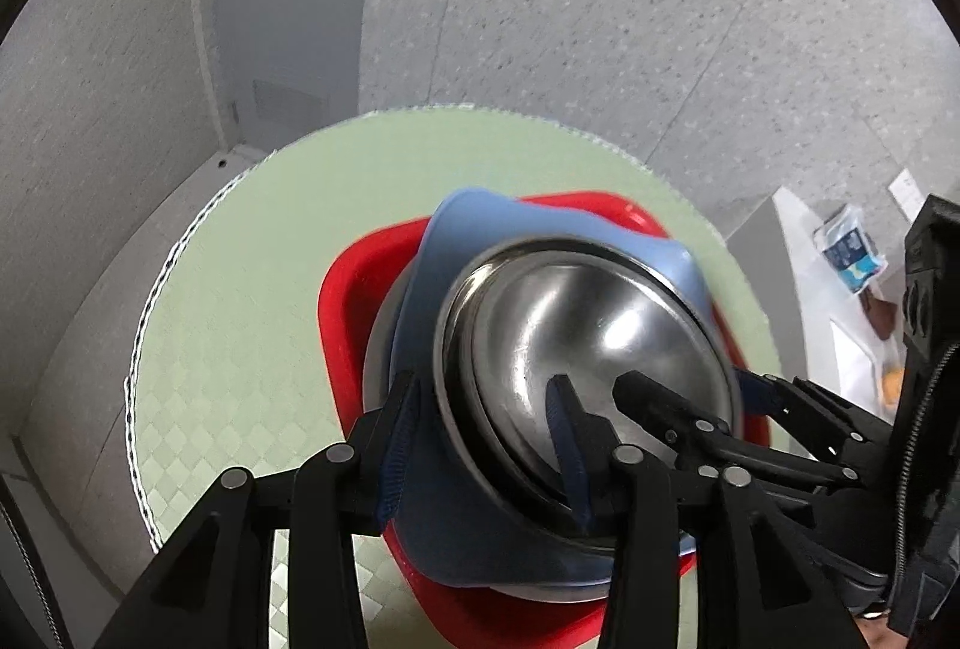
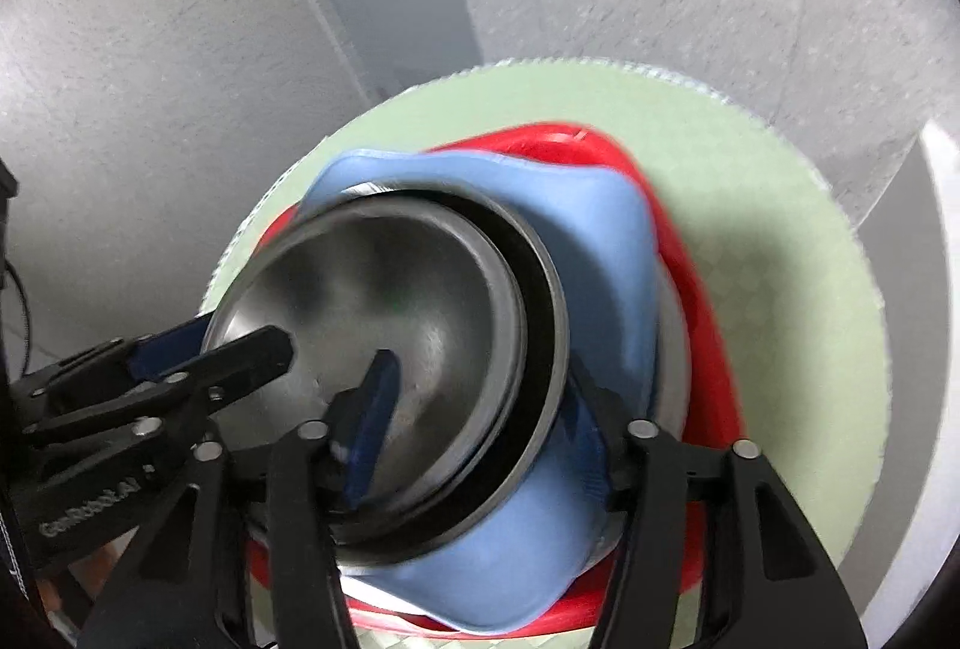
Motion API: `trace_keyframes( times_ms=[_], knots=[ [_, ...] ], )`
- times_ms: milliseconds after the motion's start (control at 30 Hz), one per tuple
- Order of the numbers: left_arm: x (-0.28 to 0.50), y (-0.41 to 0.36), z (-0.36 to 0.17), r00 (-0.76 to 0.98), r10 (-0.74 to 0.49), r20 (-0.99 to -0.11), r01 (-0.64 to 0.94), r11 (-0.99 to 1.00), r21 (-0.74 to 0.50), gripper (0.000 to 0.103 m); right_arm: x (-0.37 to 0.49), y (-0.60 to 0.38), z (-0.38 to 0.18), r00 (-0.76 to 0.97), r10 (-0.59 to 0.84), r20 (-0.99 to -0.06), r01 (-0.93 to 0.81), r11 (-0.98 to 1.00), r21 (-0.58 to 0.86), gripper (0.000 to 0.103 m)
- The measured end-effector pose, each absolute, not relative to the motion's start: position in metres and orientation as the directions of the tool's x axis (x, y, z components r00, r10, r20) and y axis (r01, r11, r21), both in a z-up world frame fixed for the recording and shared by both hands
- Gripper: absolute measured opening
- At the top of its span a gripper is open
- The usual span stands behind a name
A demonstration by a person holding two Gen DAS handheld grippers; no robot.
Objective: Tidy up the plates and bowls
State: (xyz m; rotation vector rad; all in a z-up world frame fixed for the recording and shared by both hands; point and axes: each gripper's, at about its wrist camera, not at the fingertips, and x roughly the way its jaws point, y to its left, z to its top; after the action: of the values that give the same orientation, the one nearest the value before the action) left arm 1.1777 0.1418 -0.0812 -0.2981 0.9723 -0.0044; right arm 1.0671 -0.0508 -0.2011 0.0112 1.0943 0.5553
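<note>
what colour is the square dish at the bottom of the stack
Red: the square plastic dish under the blue one, clearest in the left wrist view.

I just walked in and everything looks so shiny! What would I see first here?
First you'd see the shiny metal bowl in the middle, on top of a stack. Under it sits a blue plate, then a red tray, all on a round green mat. Two black grippers reach over the bowl's rim, the left gripper and the right gripper, each with one finger inside the bowl.
</note>
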Motion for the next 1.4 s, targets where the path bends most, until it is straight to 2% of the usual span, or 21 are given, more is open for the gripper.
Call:
trace_keyframes(
  times_ms=[100,333,400,467,933,1100,1233,1400],
  knots=[
    [1.171,0.144,-0.08,0.577,-0.139,-0.804,-0.111,0.963,-0.247,0.053,1.062,-0.054,-0.194,0.362,0.424,-0.83,-0.402,0.874,0.272,0.062],
    [1.136,0.16,-0.071,0.619,-0.15,-0.771,-0.077,0.965,-0.25,0.068,1.034,-0.061,-0.175,0.439,0.398,-0.806,-0.352,0.901,0.254,0.065],
    [1.121,0.163,-0.065,0.636,-0.143,-0.758,-0.07,0.968,-0.242,0.077,1.02,-0.06,-0.166,0.466,0.392,-0.793,-0.337,0.908,0.251,0.065],
    [1.105,0.165,-0.059,0.655,-0.14,-0.742,-0.059,0.97,-0.236,0.082,1.004,-0.062,-0.156,0.498,0.378,-0.781,-0.317,0.917,0.242,0.065],
    [0.945,0.155,-0.027,0.759,-0.131,-0.637,-0.016,0.975,-0.22,0.089,0.884,-0.081,-0.099,0.629,0.333,-0.702,-0.268,0.941,0.206,0.069],
    [0.859,0.144,-0.022,0.797,-0.109,-0.593,-0.024,0.977,-0.212,0.097,0.829,-0.095,-0.084,0.659,0.345,-0.668,-0.278,0.938,0.209,0.079],
    [0.774,0.128,-0.024,0.823,-0.073,-0.563,-0.044,0.981,-0.19,0.098,0.77,-0.112,-0.076,0.69,0.327,-0.645,-0.28,0.943,0.179,0.083],
    [0.671,0.104,-0.028,0.85,0.014,-0.526,-0.109,0.983,-0.151,0.102,0.692,-0.138,-0.071,0.732,0.299,-0.612,-0.279,0.951,0.131,0.098]
  ],
)
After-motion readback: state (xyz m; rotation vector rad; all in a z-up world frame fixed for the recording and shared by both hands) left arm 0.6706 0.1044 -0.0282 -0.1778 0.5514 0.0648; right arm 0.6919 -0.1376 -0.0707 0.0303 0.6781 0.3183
